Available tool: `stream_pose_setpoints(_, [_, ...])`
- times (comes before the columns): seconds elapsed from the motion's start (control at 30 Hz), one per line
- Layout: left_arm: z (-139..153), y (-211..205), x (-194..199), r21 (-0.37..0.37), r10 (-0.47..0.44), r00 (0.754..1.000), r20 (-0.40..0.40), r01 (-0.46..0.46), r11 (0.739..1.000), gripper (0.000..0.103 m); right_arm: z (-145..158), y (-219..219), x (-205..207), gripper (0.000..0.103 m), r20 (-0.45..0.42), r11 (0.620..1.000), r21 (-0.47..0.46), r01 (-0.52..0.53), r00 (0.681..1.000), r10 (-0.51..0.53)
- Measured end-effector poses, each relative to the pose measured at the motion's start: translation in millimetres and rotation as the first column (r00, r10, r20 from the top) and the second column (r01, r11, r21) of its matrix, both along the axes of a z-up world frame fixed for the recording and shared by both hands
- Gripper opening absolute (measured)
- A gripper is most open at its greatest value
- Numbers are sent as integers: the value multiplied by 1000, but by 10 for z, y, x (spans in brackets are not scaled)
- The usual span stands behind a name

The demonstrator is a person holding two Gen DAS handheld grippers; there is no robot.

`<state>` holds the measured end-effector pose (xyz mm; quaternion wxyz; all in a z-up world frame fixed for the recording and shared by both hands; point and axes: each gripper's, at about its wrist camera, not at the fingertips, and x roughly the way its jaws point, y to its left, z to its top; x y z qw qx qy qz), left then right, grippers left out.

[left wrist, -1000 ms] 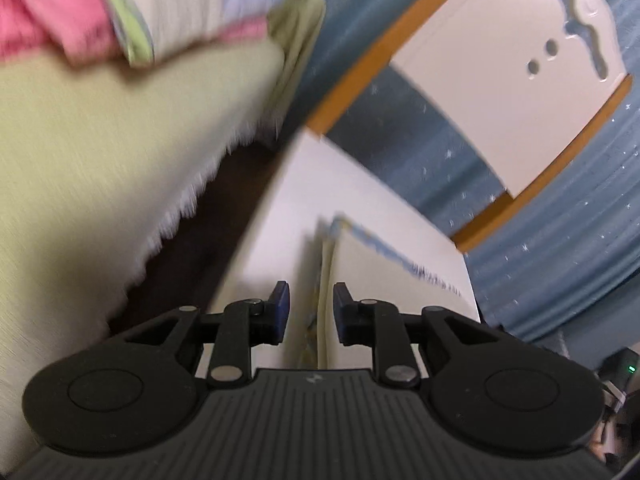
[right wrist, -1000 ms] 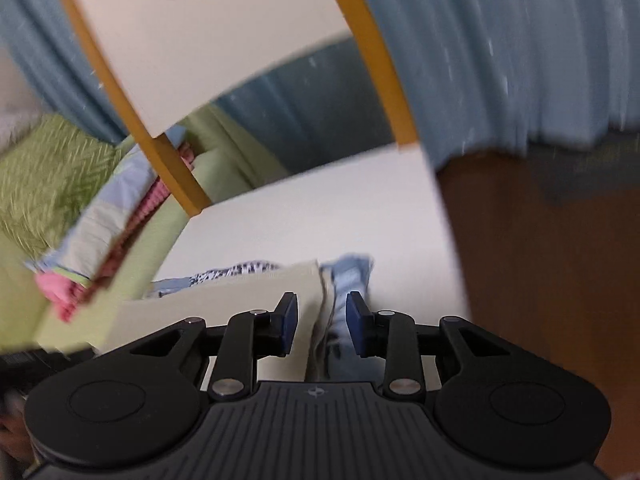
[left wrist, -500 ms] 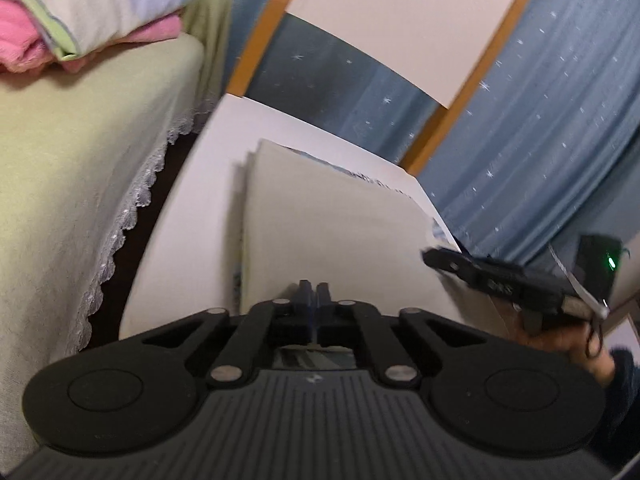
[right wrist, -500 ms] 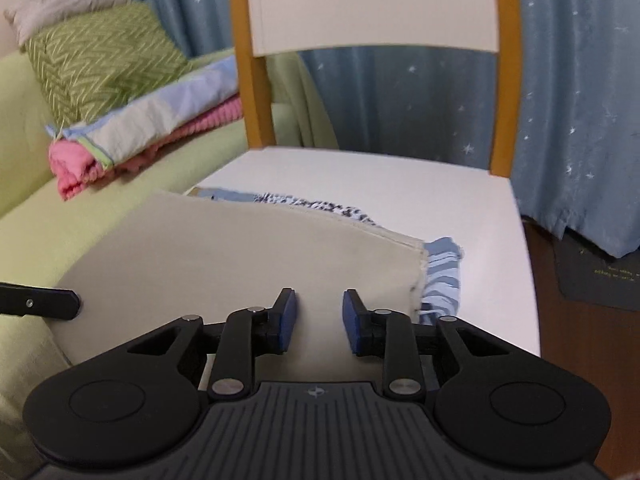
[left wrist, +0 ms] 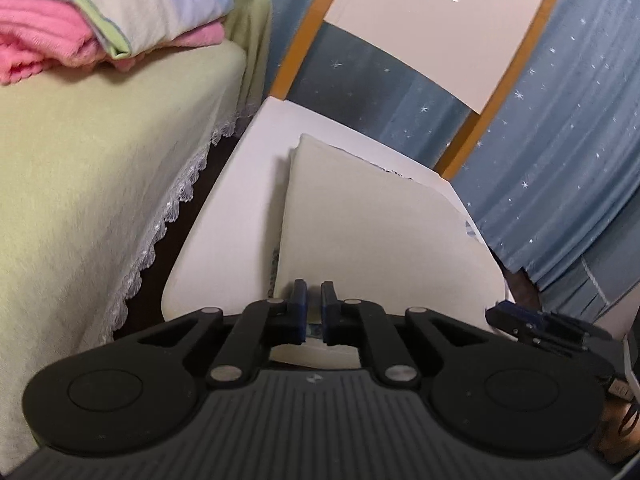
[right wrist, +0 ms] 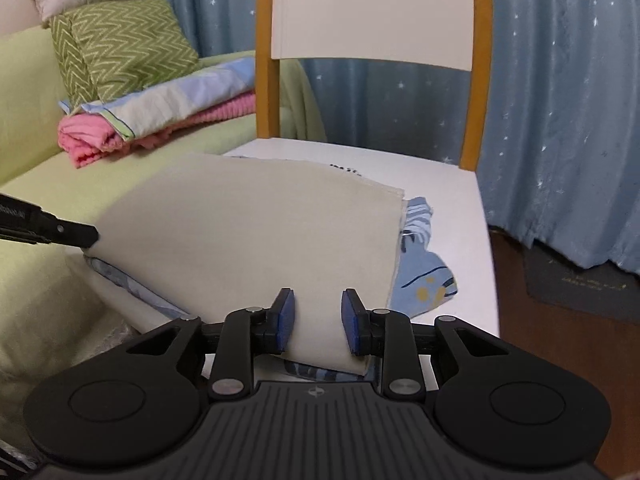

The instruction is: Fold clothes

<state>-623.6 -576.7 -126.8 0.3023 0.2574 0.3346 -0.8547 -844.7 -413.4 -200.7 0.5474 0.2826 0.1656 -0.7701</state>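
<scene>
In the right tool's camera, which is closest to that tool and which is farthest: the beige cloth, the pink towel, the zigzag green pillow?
1. Beige cloth: on the chair seat, its near edge between the right tool's fingers.
2. Pink towel: farther off to the left, on the green-covered bed, under a pale folded cloth.
3. Zigzag green pillow: farthest, behind the towel, upper left.

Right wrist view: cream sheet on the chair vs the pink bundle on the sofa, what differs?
Place: the cream sheet is over the white chair seat; the pink bundle sits on the green sofa.
Shape: the cream sheet is one broad flat panel; the pink bundle is thick and folded.
Stacking: the cream sheet covers a blue patterned garment; the pink bundle lies under a pastel cloth.
Shared: each is part of a stack.
</scene>
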Motion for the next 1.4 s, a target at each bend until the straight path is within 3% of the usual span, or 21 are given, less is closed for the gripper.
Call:
stream_pose_setpoints(0.13, [139,108,-34,-24,25,998,55,-24,999,6,120,57,34,28,5,1000,-16,19,1000,-19])
stream_pose_setpoints(0.4, [58,195,-209,28,59,984,169,-65,997,8,11,72,134,30,-22,999,31,18,1000,-17])
stream_pose_setpoints(0.57, [113,333,-269,-16,59,973,223,-57,998,11,77,85,97,31,-3,999,22,26,1000,-26])
stream_pose_setpoints(0.67, [196,440,-284,-43,64,967,247,-55,998,18,127,130,98,36,4,999,13,32,999,-32])
stream_pose_setpoints(0.77, [287,560,-292,-69,79,958,277,-63,996,26,187,178,124,47,12,999,7,35,999,-36])
stream_pose_setpoints(0.83, [346,643,-275,-79,100,954,283,-81,994,35,231,207,148,61,16,999,7,37,999,-38])
stream_pose_setpoints(1.03, [512,934,-206,-145,183,926,331,-142,979,65,407,332,299,88,31,998,2,55,998,-55])
stream_pose_setpoints(1.1, [565,1048,-183,-163,197,916,350,-147,975,68,465,373,372,93,41,998,12,54,998,-55])
stream_pose_setpoints(1.2, [647,1229,-133,-175,199,911,361,-143,974,84,568,444,502,100,45,998,27,56,997,-58])
stream_pose_setpoints(1.4, [800,1584,7,-225,211,913,348,-137,965,98,742,661,660,101,60,996,36,76,995,-78])
